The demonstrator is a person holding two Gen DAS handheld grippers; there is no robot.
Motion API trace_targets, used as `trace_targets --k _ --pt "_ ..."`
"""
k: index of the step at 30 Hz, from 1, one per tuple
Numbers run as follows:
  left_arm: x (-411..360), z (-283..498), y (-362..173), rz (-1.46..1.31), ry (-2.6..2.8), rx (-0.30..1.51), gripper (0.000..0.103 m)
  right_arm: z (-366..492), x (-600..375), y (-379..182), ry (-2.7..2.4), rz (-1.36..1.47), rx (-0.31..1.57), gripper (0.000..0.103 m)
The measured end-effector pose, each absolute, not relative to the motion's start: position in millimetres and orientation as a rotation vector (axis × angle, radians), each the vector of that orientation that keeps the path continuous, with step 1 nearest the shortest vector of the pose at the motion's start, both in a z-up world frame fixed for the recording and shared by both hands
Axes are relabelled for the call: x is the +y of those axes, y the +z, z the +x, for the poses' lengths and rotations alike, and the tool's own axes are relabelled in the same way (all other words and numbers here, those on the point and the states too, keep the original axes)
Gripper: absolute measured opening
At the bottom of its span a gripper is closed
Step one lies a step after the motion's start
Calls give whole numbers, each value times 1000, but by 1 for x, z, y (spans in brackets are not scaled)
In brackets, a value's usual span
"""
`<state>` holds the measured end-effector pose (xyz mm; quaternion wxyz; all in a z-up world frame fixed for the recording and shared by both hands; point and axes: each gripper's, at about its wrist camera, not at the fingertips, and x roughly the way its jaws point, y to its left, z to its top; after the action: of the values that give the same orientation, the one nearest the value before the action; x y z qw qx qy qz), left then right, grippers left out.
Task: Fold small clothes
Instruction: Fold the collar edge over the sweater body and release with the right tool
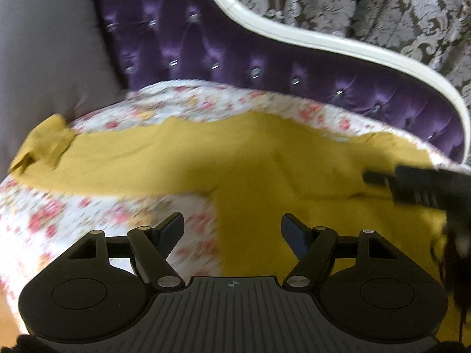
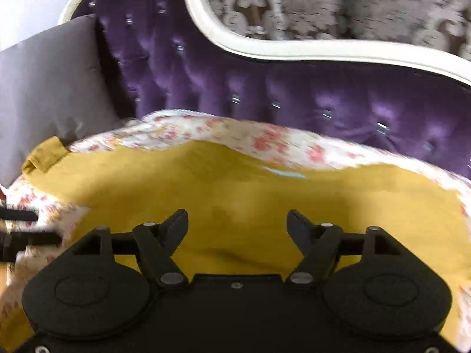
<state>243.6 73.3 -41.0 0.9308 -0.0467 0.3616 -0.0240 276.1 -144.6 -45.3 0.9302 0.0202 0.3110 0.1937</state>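
Left wrist view: mustard yellow garment spread flat across floral bedsheet, one long sleeve stretched out left, cuff bunched against grey pillow. Left gripper wide open, nothing held, hovering over garment's left edge where yellow meets sheet. Right gripper in at right edge, over the garment; jaw state hard to tell, blurred. Purple tufted headboard behind.

Right wrist view: right gripper wide open, empty, above garment body. Sleeve cuff at far left by pillow. Left gripper poking in at left over the sheet. Motion blur throughout.
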Motion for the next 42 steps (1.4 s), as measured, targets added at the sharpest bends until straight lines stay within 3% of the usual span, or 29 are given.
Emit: trace_targets --k 7,13,26,28,30,32,42 --pt "38 296 -40 -88 -146 775 72 251 -163 -74 273 30 757 82" --pt "13 335 -59 -67 -156 859 72 247 -165 -84 263 23 760 102" --pt "-25 352 -75 69 -120 866 71 243 -169 -87 271 36 736 102" --pt "-28 353 -75 70 -115 857 57 242 -170 -87 271 38 735 102" --pt "-30 353 -72 77 -116 846 22 242 -171 -87 273 42 733 102" --pt "-33 355 -69 94 -110 844 11 242 -170 -87 274 45 732 102" --pt "-30 359 -37 170 -82 722 8 242 -171 -86 279 53 731 102"
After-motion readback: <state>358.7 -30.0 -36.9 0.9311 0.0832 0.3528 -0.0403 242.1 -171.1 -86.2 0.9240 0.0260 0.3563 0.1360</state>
